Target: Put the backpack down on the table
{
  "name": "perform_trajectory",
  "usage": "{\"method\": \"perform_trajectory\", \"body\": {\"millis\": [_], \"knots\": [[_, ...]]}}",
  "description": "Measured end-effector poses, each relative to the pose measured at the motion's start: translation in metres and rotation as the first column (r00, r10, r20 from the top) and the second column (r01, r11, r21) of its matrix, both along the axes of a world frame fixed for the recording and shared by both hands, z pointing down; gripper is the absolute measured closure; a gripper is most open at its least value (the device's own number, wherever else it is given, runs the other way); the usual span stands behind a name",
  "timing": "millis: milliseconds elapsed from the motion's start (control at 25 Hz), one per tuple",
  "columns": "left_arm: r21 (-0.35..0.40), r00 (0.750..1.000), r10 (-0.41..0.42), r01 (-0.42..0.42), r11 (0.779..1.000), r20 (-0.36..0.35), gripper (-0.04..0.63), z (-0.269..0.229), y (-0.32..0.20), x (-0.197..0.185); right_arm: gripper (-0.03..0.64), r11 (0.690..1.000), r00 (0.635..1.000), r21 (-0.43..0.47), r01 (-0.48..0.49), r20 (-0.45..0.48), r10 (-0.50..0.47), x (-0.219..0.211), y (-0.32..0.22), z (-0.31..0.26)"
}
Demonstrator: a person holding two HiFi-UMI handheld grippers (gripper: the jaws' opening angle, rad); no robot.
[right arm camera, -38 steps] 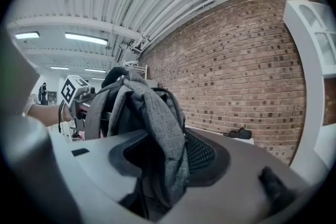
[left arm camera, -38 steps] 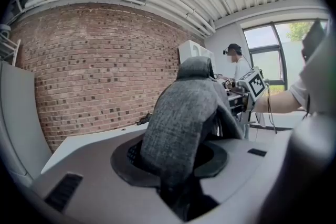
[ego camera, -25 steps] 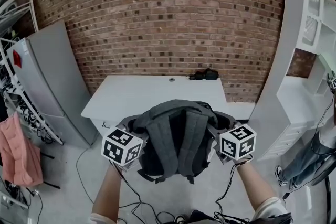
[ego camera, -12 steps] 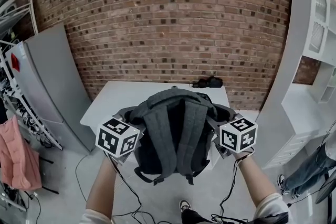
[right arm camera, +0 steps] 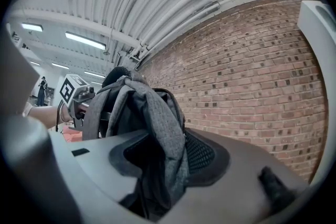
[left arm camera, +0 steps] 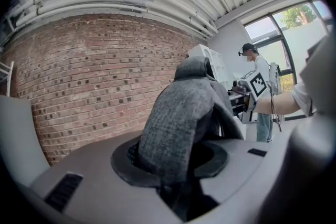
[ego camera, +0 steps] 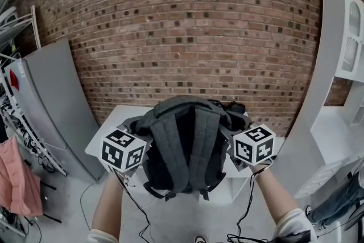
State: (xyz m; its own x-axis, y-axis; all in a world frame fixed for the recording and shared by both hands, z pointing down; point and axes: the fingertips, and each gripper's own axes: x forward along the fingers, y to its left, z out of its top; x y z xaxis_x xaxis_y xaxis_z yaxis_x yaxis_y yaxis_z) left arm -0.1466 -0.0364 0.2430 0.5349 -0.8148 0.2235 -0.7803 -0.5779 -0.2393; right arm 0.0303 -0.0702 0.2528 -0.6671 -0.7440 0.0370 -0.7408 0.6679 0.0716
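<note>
A grey backpack hangs in the air with its shoulder straps facing me, in front of the white table and covering most of it. My left gripper is shut on the bag's left side. In the left gripper view its jaws pinch a thick fold of grey fabric. My right gripper is shut on the bag's right side, and the right gripper view shows grey fabric clamped between the jaws. The bag's bottom hangs below the table's front edge in the head view.
A small black object lies at the table's back edge by the brick wall. A grey cabinet stands to the left, a white shelf unit to the right. Cables trail on the floor. A person stands far right.
Both grippers have carried the backpack up and forward toward the table. The bag now covers much more of the tabletop than a second ago.
</note>
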Motion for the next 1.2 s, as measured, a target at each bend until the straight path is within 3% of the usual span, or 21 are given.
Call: {"method": "perform_trajectory", "body": {"millis": [800,1200], "knots": [[-0.012,0.998,-0.056,0.056,0.998,0.009,0.449,0.001,-0.138,-0.001,0.438,0.999,0.999,0.000,0.053,0.010,-0.053,-0.004,-0.150,0.002],[-0.022,0.998,-0.063,0.063,0.998,0.003,0.449,0.016,-0.208,-0.031,0.438,0.998,0.998,-0.016,0.062,0.003,-0.062,-0.035,-0.220,0.018]]}}
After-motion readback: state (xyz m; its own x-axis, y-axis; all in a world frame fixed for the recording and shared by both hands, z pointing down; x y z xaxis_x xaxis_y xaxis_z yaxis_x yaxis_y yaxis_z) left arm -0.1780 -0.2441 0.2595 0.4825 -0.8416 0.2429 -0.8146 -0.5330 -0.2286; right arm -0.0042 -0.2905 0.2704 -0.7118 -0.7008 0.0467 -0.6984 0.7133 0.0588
